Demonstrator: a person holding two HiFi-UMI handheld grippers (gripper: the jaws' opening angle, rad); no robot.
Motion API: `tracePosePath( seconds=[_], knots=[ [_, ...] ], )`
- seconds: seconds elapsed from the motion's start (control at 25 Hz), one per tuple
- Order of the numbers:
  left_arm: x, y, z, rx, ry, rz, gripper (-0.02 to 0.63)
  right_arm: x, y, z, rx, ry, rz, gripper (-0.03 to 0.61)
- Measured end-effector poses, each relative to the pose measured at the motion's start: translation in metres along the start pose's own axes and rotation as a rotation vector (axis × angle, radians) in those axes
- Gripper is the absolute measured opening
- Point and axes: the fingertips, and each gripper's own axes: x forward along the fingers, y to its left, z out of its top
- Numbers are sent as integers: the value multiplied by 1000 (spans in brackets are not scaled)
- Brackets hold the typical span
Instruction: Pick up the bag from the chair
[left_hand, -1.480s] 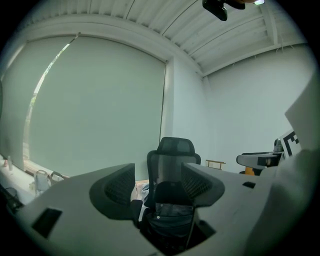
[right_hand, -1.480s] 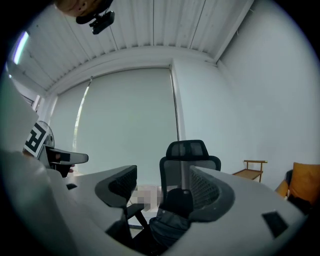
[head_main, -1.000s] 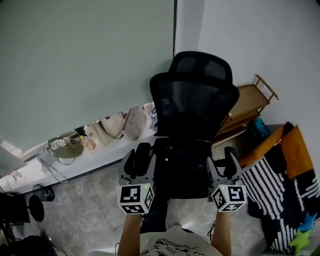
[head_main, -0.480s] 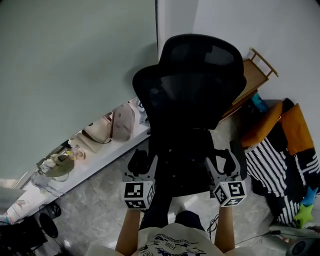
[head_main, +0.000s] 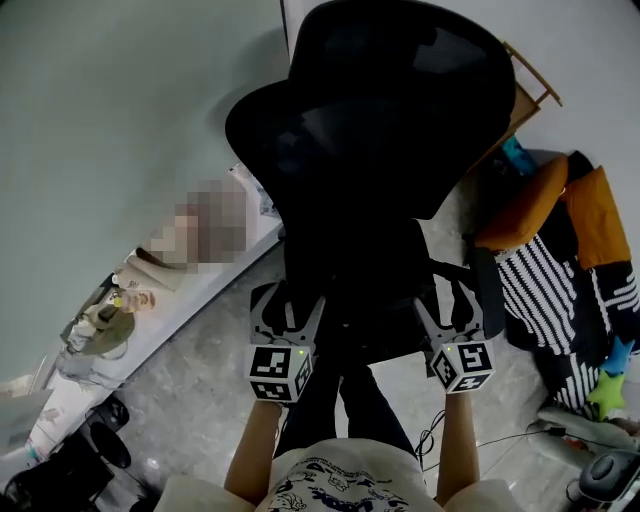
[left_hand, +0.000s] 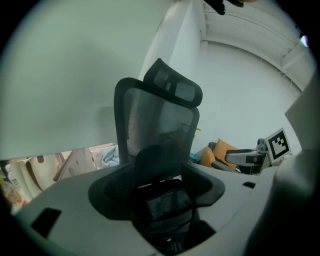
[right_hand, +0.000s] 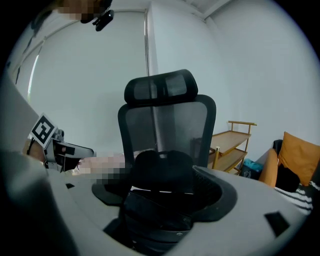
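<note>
Bag (left_hand: 167, 205) is lying on the chair (head_main: 370, 150), seemingly untouched, ahead between the released fingers (right_hand: 270, 200) of left gripper (head_main: 290, 305) and right gripper (head_main: 448, 300), the right's having just been opening wider.

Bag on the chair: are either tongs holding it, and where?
Nothing is held. Left tongs and right tongs are open, the right having just opened wider; the bag lies untouched on the chair.

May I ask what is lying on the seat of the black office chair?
A black bag with a strap lies there, in front of the chair's mesh backrest. The seat under the bag is covered, and the bag's contents cannot be seen.
</note>
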Motion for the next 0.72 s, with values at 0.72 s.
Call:
tracePosePath(
  seconds=[0.72],
  knots=[
    [89, 3, -102, -64, 159, 19, 296, 65, -55, -112, -14, 175, 58, 394]
  ],
)
